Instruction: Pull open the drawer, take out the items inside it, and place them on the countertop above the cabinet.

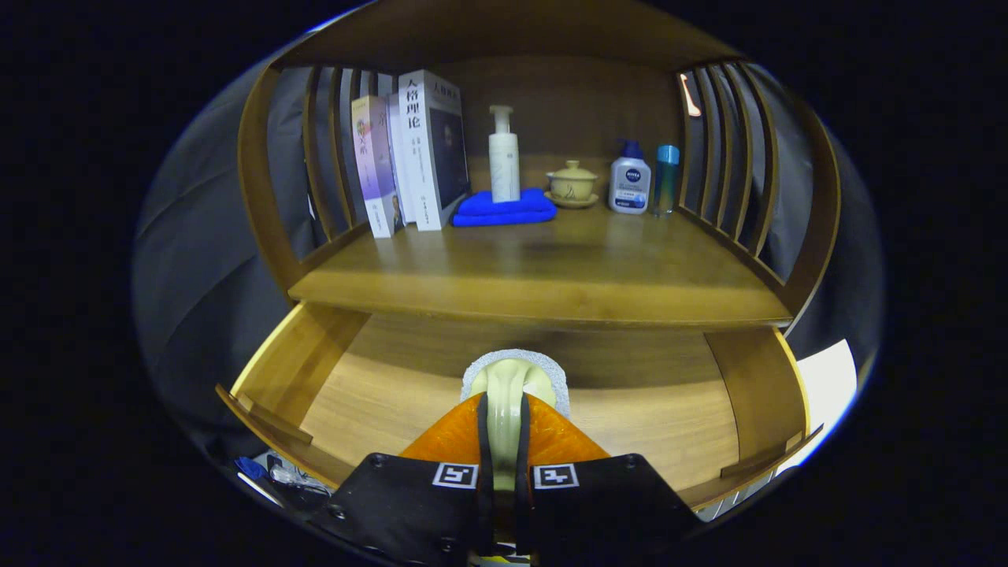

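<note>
One Item Gripped Over the Open Drawer

One pale green object with a grey, sponge-like rim [513, 376] sits pinched between both fingers of the gripper [504, 425], closed tight on it, its long axis running straight ahead along them. From the left: the pulled-out wooden drawer [276, 378] lies below; upright paperback books [409, 150], a folded blue towel [504, 209], a white pump bottle [504, 157], a lidded ceramic cup [572, 183] and two more bottles line the wooden countertop [551, 276]. That countertop lies ahead of and above the held item, so the carry likely goes up and forward.
</note>
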The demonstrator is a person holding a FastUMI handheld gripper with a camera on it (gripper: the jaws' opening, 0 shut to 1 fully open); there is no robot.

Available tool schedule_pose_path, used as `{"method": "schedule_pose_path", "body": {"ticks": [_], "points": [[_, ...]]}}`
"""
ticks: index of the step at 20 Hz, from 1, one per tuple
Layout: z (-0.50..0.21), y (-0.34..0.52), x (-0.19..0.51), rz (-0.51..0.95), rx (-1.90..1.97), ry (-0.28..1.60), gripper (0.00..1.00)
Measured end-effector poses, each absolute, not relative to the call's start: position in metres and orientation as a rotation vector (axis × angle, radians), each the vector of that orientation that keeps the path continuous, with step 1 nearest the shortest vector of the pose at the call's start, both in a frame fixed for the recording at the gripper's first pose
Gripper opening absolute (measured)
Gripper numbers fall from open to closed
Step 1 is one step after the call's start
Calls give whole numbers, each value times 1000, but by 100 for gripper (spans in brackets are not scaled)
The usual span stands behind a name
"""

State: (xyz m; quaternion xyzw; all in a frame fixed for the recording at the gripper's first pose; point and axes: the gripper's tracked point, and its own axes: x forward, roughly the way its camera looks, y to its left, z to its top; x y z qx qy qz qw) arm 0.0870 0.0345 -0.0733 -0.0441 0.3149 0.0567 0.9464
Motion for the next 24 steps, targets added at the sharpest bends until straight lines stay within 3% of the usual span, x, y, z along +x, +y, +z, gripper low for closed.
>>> {"method": "schedule_pose_path", "body": {"ticks": [14,24], "points": [[21,44,119,131,-2,495,11],[23,51,184,91,5,539,11]]}}
